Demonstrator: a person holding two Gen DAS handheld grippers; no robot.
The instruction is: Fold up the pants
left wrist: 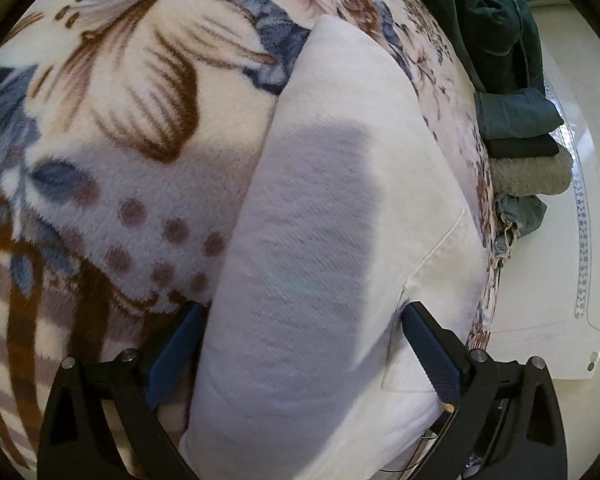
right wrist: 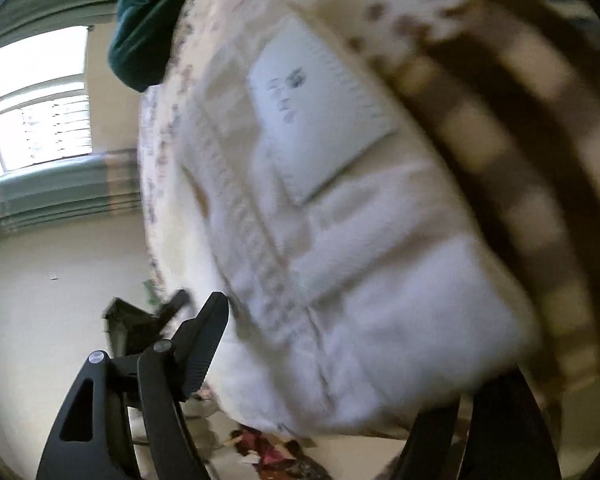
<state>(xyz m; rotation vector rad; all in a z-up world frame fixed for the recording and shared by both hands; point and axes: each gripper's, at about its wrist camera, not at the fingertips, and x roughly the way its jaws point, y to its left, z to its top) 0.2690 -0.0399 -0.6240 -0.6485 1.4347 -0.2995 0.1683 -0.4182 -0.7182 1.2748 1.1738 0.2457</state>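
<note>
White pants [left wrist: 340, 208] lie lengthwise on a floral fleece blanket [left wrist: 120, 128], one leg running away from me, a pocket seam at the near right. My left gripper [left wrist: 304, 320] is open, its fingers [left wrist: 428, 340] straddling the near end of the pants. In the blurred right wrist view the pants [right wrist: 380, 280] show their waist with a white inner label [right wrist: 320, 120]. My right gripper [right wrist: 332, 320] is open; its left finger [right wrist: 204, 344] sits at the pants' edge and the right finger is mostly hidden under the cloth.
A stack of folded dark green, black and grey clothes [left wrist: 524, 148] sits at the blanket's right edge, with a dark green garment [left wrist: 492, 20] behind it. A white surface [left wrist: 548, 288] lies to the right. The right wrist view shows a window [right wrist: 40, 108], green curtains and clutter on the floor [right wrist: 272, 452].
</note>
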